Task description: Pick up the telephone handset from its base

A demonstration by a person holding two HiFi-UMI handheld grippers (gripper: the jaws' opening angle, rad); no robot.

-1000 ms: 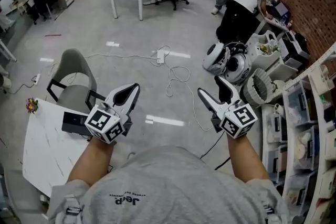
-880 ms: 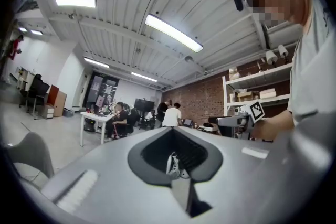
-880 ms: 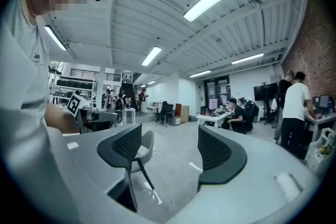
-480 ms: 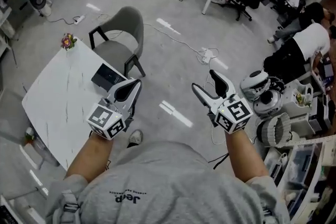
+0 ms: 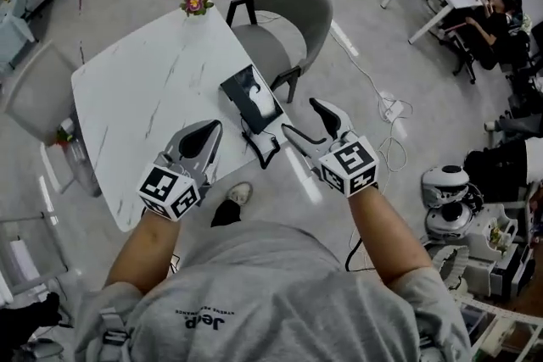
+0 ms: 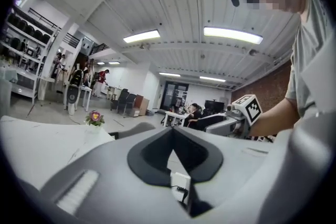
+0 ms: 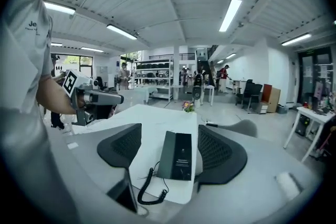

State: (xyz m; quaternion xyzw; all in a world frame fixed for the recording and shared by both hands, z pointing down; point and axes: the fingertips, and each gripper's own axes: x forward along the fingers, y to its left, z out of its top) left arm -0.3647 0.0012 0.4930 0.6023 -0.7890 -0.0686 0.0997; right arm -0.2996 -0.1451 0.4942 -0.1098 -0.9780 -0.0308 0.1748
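Cannot tell the handset from its base on the dark telephone [image 7: 176, 156] in either view showing it, nor read the small pale print on its top.

My right claw [image 7: 169, 136] is matt grey plastic, and its pads [image 7: 219, 153] are black with a rough cross-hatched face. My left claw [image 6: 171, 131] has the same dull grey shell and black pads [image 6: 149, 152]. The cubes [image 5: 348, 167] carry flat black-and-white print. The phone [image 7: 177, 156] is black plastic with a faint sheen, grey along one side; its cord [image 7: 148, 189] is coiled black plastic. The desk [image 5: 127, 97] is smooth and white, stone-like, with thin grey veins. The floor [image 5: 373, 30] is polished grey and throws back bright streaks of light. The chair [image 5: 288, 21] is matt grey. My shirt [image 5: 271, 292] is grey cloth.
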